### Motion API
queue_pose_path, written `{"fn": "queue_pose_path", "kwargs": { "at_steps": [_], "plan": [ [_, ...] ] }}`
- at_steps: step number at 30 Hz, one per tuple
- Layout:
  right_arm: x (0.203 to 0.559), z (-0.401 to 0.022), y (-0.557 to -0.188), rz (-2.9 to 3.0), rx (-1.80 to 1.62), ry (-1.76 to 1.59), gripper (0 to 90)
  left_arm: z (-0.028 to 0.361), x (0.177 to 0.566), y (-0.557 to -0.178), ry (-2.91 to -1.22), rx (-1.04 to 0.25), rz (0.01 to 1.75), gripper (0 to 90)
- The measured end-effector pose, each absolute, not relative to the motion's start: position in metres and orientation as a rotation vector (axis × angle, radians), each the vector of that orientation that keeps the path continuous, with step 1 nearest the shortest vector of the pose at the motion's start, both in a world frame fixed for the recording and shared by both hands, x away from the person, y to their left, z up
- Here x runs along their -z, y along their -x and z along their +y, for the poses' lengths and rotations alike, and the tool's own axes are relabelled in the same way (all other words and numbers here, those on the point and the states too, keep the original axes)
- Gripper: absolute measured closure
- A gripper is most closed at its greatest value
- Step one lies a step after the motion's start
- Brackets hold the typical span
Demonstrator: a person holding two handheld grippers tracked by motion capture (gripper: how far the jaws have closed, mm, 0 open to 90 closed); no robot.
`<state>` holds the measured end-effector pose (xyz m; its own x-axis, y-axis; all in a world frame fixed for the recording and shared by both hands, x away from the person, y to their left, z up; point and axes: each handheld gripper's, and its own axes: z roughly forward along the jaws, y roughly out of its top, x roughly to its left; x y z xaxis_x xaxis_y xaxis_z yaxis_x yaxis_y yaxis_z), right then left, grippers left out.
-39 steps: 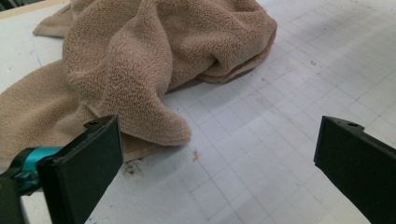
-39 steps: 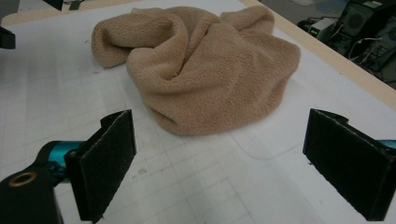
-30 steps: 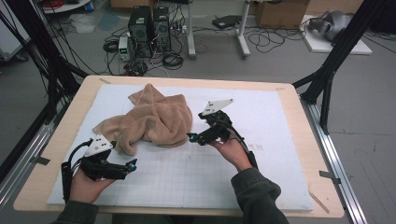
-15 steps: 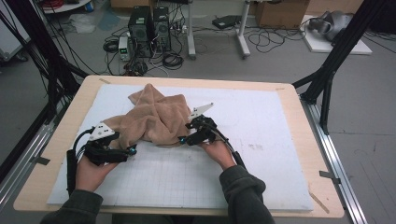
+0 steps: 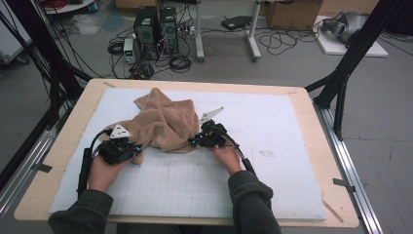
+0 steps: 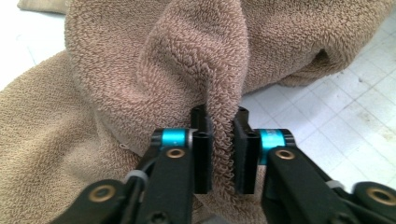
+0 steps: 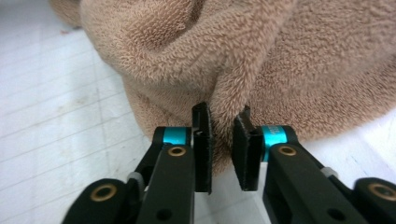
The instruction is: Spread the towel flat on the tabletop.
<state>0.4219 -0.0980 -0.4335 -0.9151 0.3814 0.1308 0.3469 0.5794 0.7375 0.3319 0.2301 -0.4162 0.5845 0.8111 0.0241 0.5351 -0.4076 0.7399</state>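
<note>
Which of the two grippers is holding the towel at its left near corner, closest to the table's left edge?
The left gripper, pinching a towel fold; the right gripper grips the right edge, nearer the middle.

Even, diffuse overhead light, fairly bright on the desk (image 5: 302,146); floor beyond it dimmer and greyer. Shadows soft and short, small ones under the hands and towel (image 5: 163,122). No hard glare; white mat slightly washed out toward 9 o'clock in the right gripper view. High view is soft, low detail, mild barrel bend at the edges. Gripper views: towel pile sharp mid-frame, tool (image 6: 222,149) arms at 6 o'clock slightly soft, corners a bit blurred.
</note>
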Motion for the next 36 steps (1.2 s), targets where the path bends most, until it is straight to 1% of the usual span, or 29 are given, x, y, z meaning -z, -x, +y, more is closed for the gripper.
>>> {"fn": "queue_pose_path", "kwargs": {
  "at_steps": [3,4,5,6,7,9,10,11,13,15,17,18,19,21,25,26,29,32,33,34,35,36],
  "plan": [
    [0.428,-0.105,-0.420,2.737,-1.289,-0.627,82.8,0.231,0.412,-0.327,-2.088,-0.508,1.046,82.9],
    [0.419,-0.112,-0.417,2.716,-1.293,-0.614,83.0,0.232,0.409,-0.325,-2.082,-0.506,1.041,83.0],
    [0.419,-0.112,-0.417,2.716,-1.293,-0.614,83.0,0.233,0.407,-0.323,-2.076,-0.508,1.033,83.0],
    [0.408,-0.121,-0.413,2.689,-1.306,-0.603,83.0,0.234,0.405,-0.320,-2.064,-0.513,1.028,83.0],
    [0.408,-0.121,-0.413,2.689,-1.306,-0.603,83.0,0.235,0.402,-0.317,-2.054,-0.510,1.021,83.0],
    [0.391,-0.137,-0.404,2.663,-1.353,-0.581,83.0,0.235,0.395,-0.310,-2.024,-0.504,0.996,83.0],
    [0.391,-0.137,-0.404,2.663,-1.353,-0.581,83.0,0.234,0.392,-0.306,-2.011,-0.502,0.981,83.0],
    [0.378,-0.148,-0.397,2.653,-1.334,-0.554,83.0,0.233,0.388,-0.302,-2.007,-0.506,0.964,83.0],
    [0.372,-0.154,-0.393,2.651,-1.326,-0.539,83.0,0.229,0.380,-0.295,-1.999,-0.500,0.932,83.0],
    [0.357,-0.174,-0.381,2.630,-1.323,-0.512,83.0,0.221,0.370,-0.284,-1.997,-0.506,0.875,83.1],
    [0.349,-0.187,-0.372,2.626,-1.307,-0.500,83.0,0.216,0.365,-0.275,-1.997,-0.504,0.848,83.3],
    [0.349,-0.187,-0.372,2.626,-1.307,-0.500,83.0,0.216,0.365,-0.275,-1.997,-0.504,0.848,83.4],
    [0.343,-0.200,-0.361,2.629,-1.282,-0.492,83.0,0.213,0.364,-0.271,-1.996,-0.495,0.835,83.4],
    [0.339,-0.211,-0.352,2.628,-1.258,-0.491,83.0,0.205,0.362,-0.258,-2.013,-0.489,0.794,83.5],
    [0.339,-0.226,-0.339,2.637,-1.277,-0.507,82.9,0.199,0.365,-0.246,-2.033,-0.452,0.764,83.5],
    [0.341,-0.234,-0.330,2.637,-1.277,-0.511,82.9,0.198,0.366,-0.242,-2.044,-0.446,0.753,83.6],
    [0.348,-0.238,-0.322,2.653,-1.258,-0.521,82.9,0.196,0.373,-0.233,-2.068,-0.429,0.744,83.6],
    [0.371,-0.238,-0.314,2.690,-1.255,-0.544,82.5,0.195,0.387,-0.229,-2.092,-0.387,0.752,83.6],
    [0.371,-0.238,-0.314,2.690,-1.255,-0.544,82.5,0.195,0.387,-0.229,-2.092,-0.387,0.752,83.5],
    [0.383,-0.237,-0.313,2.710,-1.270,-0.566,82.1,0.195,0.391,-0.230,-2.096,-0.377,0.754,83.4],
    [0.383,-0.237,-0.313,2.710,-1.270,-0.566,82.1,0.195,0.394,-0.230,-2.096,-0.373,0.762,83.4],
    [0.395,-0.236,-0.312,2.725,-1.290,-0.592,81.8,0.196,0.399,-0.231,-2.093,-0.357,0.763,82.8]
  ]
}}
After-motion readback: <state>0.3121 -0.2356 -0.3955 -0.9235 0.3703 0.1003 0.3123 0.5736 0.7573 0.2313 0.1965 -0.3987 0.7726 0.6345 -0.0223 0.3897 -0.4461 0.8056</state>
